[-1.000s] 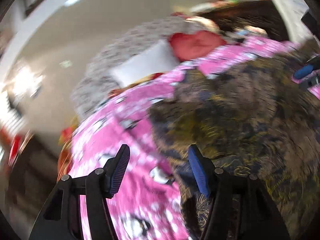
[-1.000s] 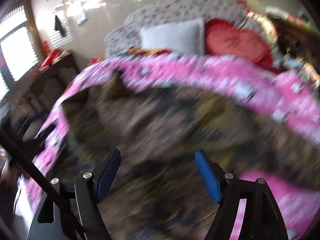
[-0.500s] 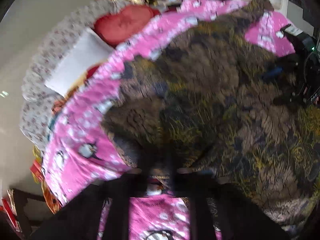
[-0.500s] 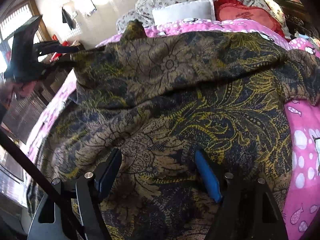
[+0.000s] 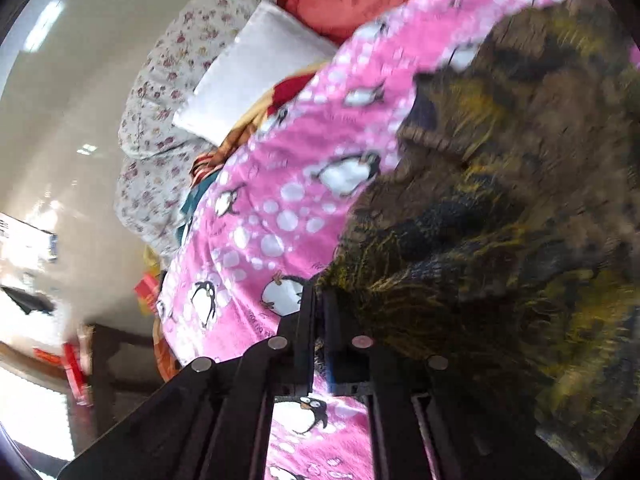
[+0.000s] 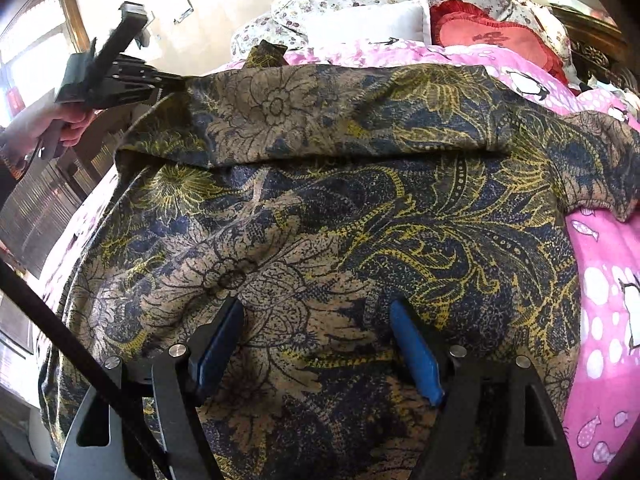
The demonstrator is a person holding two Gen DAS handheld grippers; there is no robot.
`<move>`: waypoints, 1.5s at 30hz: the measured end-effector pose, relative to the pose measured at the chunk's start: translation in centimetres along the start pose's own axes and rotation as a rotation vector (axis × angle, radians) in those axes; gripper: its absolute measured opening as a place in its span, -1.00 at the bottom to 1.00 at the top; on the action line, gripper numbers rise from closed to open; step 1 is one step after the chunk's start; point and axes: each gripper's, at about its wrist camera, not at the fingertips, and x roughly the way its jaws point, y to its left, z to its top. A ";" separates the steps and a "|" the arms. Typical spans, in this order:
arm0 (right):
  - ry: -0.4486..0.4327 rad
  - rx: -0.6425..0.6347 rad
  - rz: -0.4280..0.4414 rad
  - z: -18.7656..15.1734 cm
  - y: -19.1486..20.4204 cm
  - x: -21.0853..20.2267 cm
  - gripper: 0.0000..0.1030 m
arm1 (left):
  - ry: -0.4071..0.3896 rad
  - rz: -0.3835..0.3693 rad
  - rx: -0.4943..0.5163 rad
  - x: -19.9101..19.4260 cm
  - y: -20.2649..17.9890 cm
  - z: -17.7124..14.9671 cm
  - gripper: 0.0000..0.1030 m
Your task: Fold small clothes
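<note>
A brown garment with a yellow and dark blue floral print (image 6: 340,208) lies spread over a pink penguin blanket (image 6: 604,280) on a bed. My left gripper (image 5: 318,304) is shut on the garment's edge (image 5: 460,260) and lifts it; it also shows in the right wrist view (image 6: 160,84) at the upper left, holding a folded-over flap. My right gripper (image 6: 316,340) is open, with its blue pads (image 6: 416,352) resting on the cloth near the garment's lower part.
A white pillow (image 6: 368,20), a red heart cushion (image 6: 492,36) and a flowered quilt (image 5: 160,120) lie at the head of the bed. Dark wooden furniture (image 5: 108,360) stands beside the bed, and a window (image 6: 24,52) is at the left.
My left gripper closed on the garment's edge and lifted it, folding a flap over. My right gripper came down onto the cloth and stayed open.
</note>
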 end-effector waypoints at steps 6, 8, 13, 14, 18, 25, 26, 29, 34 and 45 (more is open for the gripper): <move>-0.146 0.117 0.002 3.9 -3.2 -4.7 0.54 | -0.002 0.097 -0.053 0.8 -1.8 -1.4 -0.83; -0.201 0.122 -0.081 7.3 -4.4 -6.2 0.69 | -0.006 0.093 -0.076 0.9 -1.9 -2.3 -0.89; -0.192 -0.101 -0.111 16.3 -0.8 -3.7 0.67 | 0.008 0.122 -0.076 0.6 -2.9 -3.5 -0.91; -0.177 -0.131 -0.144 17.5 -0.3 -2.7 0.67 | 0.002 0.111 -0.095 0.4 -2.8 -3.6 -0.89; -0.131 -0.013 -0.152 19.1 -0.9 -0.4 0.66 | -0.111 -0.056 -0.352 -1.5 1.0 -4.4 0.38; -0.125 -0.035 0.001 9.1 0.9 -2.7 0.66 | -0.277 -0.306 -0.680 -5.9 5.3 -8.2 0.85; -0.112 -0.024 0.021 7.5 0.9 -2.7 0.66 | -0.260 -0.321 -0.688 -5.7 4.8 -8.7 0.85; -0.098 -0.034 0.059 4.2 1.5 -2.7 0.66 | -0.184 -0.421 -0.736 -3.5 3.5 -9.7 0.81; -0.085 -0.054 0.001 1.5 1.9 -0.1 0.66 | -0.057 -0.628 -0.936 1.3 2.9 -10.0 0.63; -0.043 -0.014 -0.046 1.7 1.1 1.3 0.65 | -0.037 -0.477 -1.065 0.2 2.3 -9.1 -0.87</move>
